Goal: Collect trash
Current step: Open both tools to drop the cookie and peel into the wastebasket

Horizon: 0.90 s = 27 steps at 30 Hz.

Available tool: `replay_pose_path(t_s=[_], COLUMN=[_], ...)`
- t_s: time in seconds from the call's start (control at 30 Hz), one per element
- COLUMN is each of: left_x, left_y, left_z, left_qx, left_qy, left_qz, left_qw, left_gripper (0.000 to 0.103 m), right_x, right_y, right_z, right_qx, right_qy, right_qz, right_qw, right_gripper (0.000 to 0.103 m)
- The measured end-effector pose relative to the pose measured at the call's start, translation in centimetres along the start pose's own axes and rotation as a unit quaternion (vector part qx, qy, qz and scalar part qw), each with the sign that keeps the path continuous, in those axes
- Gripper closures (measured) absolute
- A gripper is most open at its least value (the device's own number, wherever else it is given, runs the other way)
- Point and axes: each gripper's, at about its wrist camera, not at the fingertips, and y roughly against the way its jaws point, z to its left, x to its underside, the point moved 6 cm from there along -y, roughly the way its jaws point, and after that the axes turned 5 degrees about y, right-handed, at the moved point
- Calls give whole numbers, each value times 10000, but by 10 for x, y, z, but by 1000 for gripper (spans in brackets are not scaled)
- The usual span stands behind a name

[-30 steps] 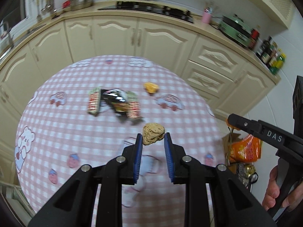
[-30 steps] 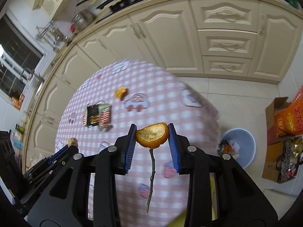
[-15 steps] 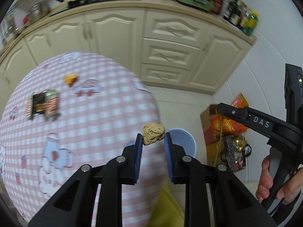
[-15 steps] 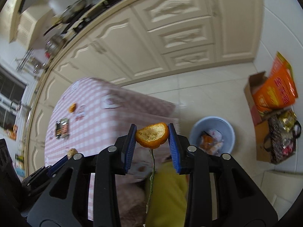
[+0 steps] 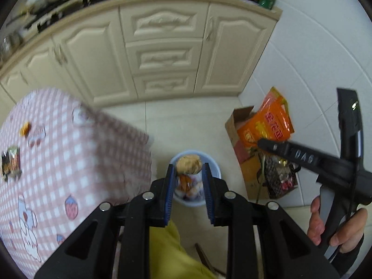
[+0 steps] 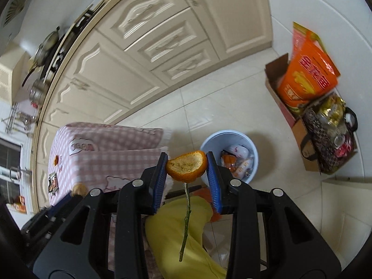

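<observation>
My left gripper point(image 5: 188, 169) hangs over a light blue bin point(image 5: 215, 169) on the floor that holds several wrappers. A brown crumpled lump point(image 5: 188, 164) sits between its blue pads with a thin gap on each side; the jaws are opening. My right gripper point(image 6: 187, 162) is shut on a piece of orange peel point(image 6: 187, 168) with a thin twig point(image 6: 186, 220) hanging from it. It is just left of the bin point(image 6: 209, 139). One of the right gripper's fingers point(image 5: 290, 154) shows in the left wrist view, with a hand point(image 5: 337, 230) on the handle.
The table with the pink checked cloth point(image 5: 69, 162) is at the left and carries snack wrappers point(image 5: 10, 162) and an orange scrap point(image 5: 25, 129). A cardboard box with an orange bag point(image 5: 267, 125) and a dark bag point(image 5: 279, 176) stand right of the bin. Cream cabinets point(image 5: 162, 58) are behind. Yellow clothing point(image 5: 167, 251) is below.
Both grippers swung right and down from over the table to the floor bin, each carrying its piece. The left jaws have parted slightly around the lump.
</observation>
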Motion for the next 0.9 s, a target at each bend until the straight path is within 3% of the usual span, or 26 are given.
replay_pose_path(t_s=[0.03,0.1,0.27,0.4,0.47,0.5,0.53,0.63,0.9], left_x=[-2,-4,-4,0,2,2,2,4,13], left_y=[1,1,-2,1,3,4,4,8,15], left_z=[-5,-11,-5,16,30,35,41,58,81], left_qx=[-65,-89,-75,-128,-189,-204,-222,-297,-245], left_qy=[-64,-138,-53,132,242,281,335,485,679], left_qz=[-71,-153,-88,-49,-52,-47,-41,-54,-60], left_qw=[9999,9997,9999,9998,9995,9994,9992,9984,9974], left_gripper=[65,55,54,55,54,54,54,53,53], right_x=[-1,-1,3,3,0,-2,-4,-7,7], right_y=[0,1,-5,-18,-18,-17,-15,-9,-7], right_z=[-5,-16,-21,-3,10,18,22,37,62], right_qx=[8,68,120,5,-70,-85,-39,35,87], right_qy=[-45,-141,-171,-50,41,49,45,212,545], right_qz=[-2,-9,71,185,96,6,-105,-310,-153], right_qw=[10000,9999,9998,9998,9999,10000,9999,9993,9984], right_gripper=[70,70,70,67,53,33,30,30,30])
